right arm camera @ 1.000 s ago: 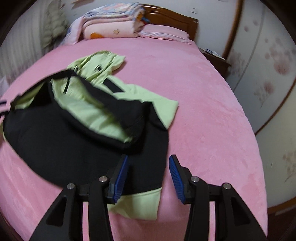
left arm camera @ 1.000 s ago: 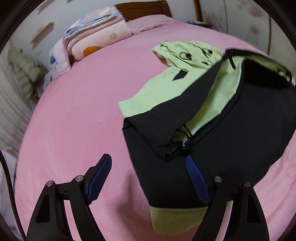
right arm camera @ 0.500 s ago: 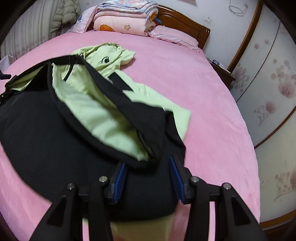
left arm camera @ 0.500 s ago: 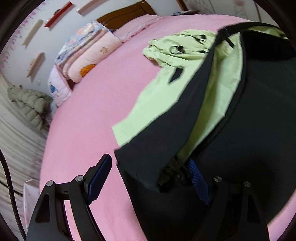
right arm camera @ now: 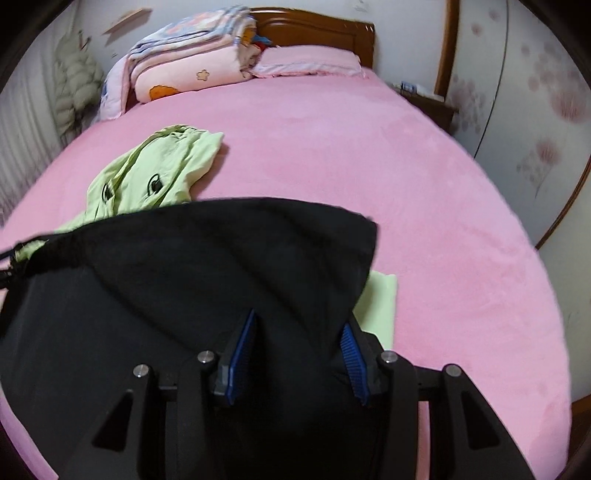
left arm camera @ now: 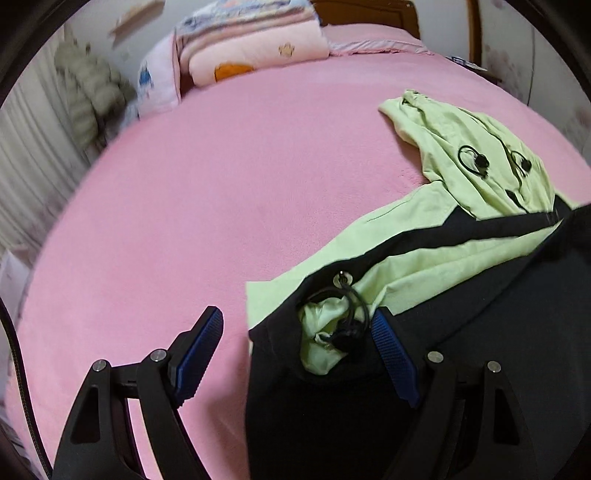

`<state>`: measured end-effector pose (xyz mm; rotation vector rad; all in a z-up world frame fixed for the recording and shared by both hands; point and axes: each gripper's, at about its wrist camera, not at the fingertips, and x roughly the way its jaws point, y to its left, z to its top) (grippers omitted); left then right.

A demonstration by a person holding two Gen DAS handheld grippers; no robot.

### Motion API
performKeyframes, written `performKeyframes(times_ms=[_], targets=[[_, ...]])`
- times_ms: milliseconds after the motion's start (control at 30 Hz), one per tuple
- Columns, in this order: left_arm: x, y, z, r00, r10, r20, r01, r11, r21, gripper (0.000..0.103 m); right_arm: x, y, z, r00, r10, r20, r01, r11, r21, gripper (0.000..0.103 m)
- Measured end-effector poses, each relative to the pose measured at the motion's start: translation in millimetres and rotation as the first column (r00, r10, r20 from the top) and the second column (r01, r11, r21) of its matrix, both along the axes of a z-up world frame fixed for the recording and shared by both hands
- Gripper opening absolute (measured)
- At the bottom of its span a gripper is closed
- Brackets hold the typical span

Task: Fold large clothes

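A black jacket (left arm camera: pixel 480 350) with light green lining and a green hood (left arm camera: pixel 480 155) lies on the pink bed (left arm camera: pixel 203 203). My left gripper (left arm camera: pixel 297 314) is wide open at the jacket's near corner. A bunched green fold and its black cord toggle (left arm camera: pixel 345 334) rest against the right finger; the left finger hangs over bare sheet. In the right wrist view, black jacket fabric (right arm camera: pixel 184 277) fills the gap of my right gripper (right arm camera: pixel 299 321), which is shut on it. The fabric rises like a tent and hides most of the lining. The hood (right arm camera: pixel 155 173) shows beyond it.
Folded quilts (right arm camera: pixel 184 70) and a pink pillow (right arm camera: pixel 306 62) lie by the wooden headboard (right arm camera: pixel 317 29). A padded coat (left arm camera: pixel 88 92) hangs at the left wall. A nightstand (right arm camera: pixel 424 99) and flowered panels (right arm camera: pixel 535 110) stand to the right. Bare pink sheet (right arm camera: pixel 406 166) spreads beyond the jacket.
Both grippers moved across the bed and rolled. In the right view the black fabric rose and now covers the green lining. The corded corner stayed by the left gripper's right finger.
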<state>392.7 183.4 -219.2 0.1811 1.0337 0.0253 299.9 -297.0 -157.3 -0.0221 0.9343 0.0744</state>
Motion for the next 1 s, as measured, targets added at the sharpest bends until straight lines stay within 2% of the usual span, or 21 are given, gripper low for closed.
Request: performKeyframes(times_ms=[200,267,400,567,667,800,867,1000], targets=[[21.8,21.1,-14.6,0.996,0.018,-0.086,-0.029,0.992,-0.126,0.081,29.1,-27.9,-8.9,0.995,-0.047,-0.083,0.061,0.981,0.183,0.049],[25.6,26.7,-16.6,0.995,0.022,-0.101,-0.04,0.984,-0.173,0.081,37.9,-34.2,-11.9,0.992,-0.064,-0.112,0.087,0.972,0.217,0.05],[32.8,43.8,-20.4,0.992,0.029,-0.122,-0.06,0.964,-0.259,0.081,49.5,-35.0,-16.6,0.988,-0.074,-0.133,0.104,0.966,0.235,0.05],[28.8,53.0,-17.0,0.994,0.0,-0.112,-0.036,0.948,-0.317,0.081,53.6,-30.6,-22.1,0.989,-0.075,-0.126,0.104,0.966,0.238,0.051],[29.4,59.1,-11.6,0.994,-0.018,-0.112,-0.028,0.917,-0.398,0.081,51.6,-32.2,-24.1,0.99,-0.074,-0.12,0.099,0.969,0.227,0.049],[28.1,72.8,-5.6,0.992,-0.056,-0.111,-0.005,0.874,-0.485,0.081,51.4,-37.0,-25.8,0.989,-0.075,-0.126,0.106,0.961,0.256,0.05],[28.6,76.2,-4.3,0.992,-0.065,-0.113,-0.002,0.86,-0.511,0.081,52.1,-36.4,-26.5,0.989,-0.073,-0.125,0.104,0.961,0.258,0.051],[24.4,80.4,-2.2,0.987,-0.118,-0.109,0.045,0.854,-0.518,0.081,52.0,-35.6,-28.5,0.989,-0.075,-0.125,0.105,0.96,0.259,0.051]])
